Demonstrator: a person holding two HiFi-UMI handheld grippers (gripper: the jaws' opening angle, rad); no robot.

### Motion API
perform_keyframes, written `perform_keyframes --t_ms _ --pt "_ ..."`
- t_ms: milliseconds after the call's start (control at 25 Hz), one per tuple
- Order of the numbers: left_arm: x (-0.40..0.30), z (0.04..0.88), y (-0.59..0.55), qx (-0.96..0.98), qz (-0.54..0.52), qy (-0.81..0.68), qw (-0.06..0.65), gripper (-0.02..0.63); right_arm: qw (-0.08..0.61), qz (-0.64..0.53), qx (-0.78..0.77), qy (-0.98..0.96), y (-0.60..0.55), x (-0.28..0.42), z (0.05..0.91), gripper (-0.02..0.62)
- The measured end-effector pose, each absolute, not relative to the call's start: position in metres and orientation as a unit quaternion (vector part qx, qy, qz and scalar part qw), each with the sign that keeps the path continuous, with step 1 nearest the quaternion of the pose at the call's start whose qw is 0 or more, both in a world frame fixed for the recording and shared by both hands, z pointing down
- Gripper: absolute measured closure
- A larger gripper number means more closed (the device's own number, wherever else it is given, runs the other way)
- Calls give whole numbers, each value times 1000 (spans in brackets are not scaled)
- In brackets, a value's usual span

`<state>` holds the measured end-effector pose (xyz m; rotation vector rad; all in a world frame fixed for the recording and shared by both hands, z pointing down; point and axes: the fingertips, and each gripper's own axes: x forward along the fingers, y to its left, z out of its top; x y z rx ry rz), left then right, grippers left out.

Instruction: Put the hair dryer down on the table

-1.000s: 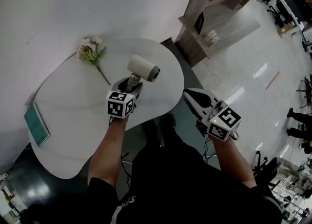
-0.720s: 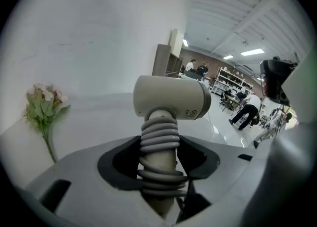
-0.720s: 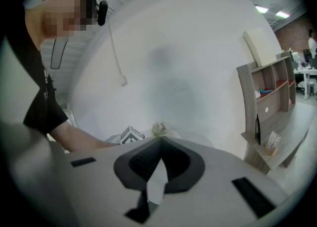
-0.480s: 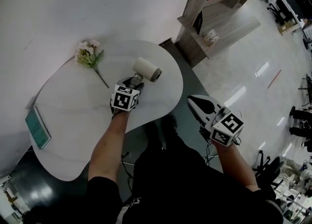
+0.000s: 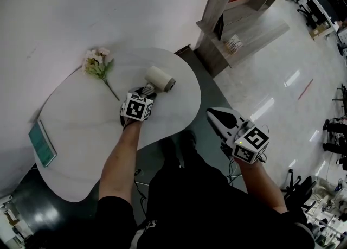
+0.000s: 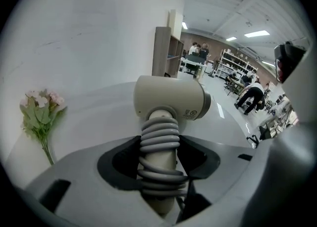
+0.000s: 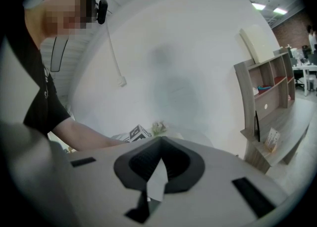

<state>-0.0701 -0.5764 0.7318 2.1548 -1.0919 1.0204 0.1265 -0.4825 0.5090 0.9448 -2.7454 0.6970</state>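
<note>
The left claw point(image 5: 144, 93) grips a cream hair dryer point(image 5: 159, 77) by its cord-wrapped handle, barrel uppermost, over the white surface point(image 5: 81, 128) near its right end. Whether it touches down is unclear. A pink flower sprig point(image 5: 97, 62) lies by the far edge and a teal booklet point(image 5: 42, 142) at the left end. The right claw point(image 5: 216, 114), pinched together and empty, hangs beyond the right edge.

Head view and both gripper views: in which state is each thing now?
hair dryer: gripped by its cord-wrapped handle
left tongs: shut on the hair dryer
right tongs: shut, empty
flowers: lying on the table
teal book: closed, lying flat
</note>
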Motion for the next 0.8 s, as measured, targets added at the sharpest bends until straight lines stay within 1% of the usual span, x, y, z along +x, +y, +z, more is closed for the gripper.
perform_keyframes --t_ms 160,360,520,600,720,800 --pt "-69 731 -578 792 397 -397 242 370 77 232 310 -919 -483 129 508 589" --pt "-70 730 -576 794 395 -400 231 362 68 232 303 -922 -484 132 505 589" --pt "-75 710 -577 803 374 -416 207 324 52 233 290 -927 -484 130 495 589" --pt "-78 696 -577 805 366 -424 195 324 46 229 282 -931 -484 130 490 589" --pt "-84 675 -574 803 354 -441 185 324 57 211 272 -937 -485 132 485 589" --pt "-88 658 -572 803 328 -463 185 323 58 204 264 -941 -485 132 480 589"
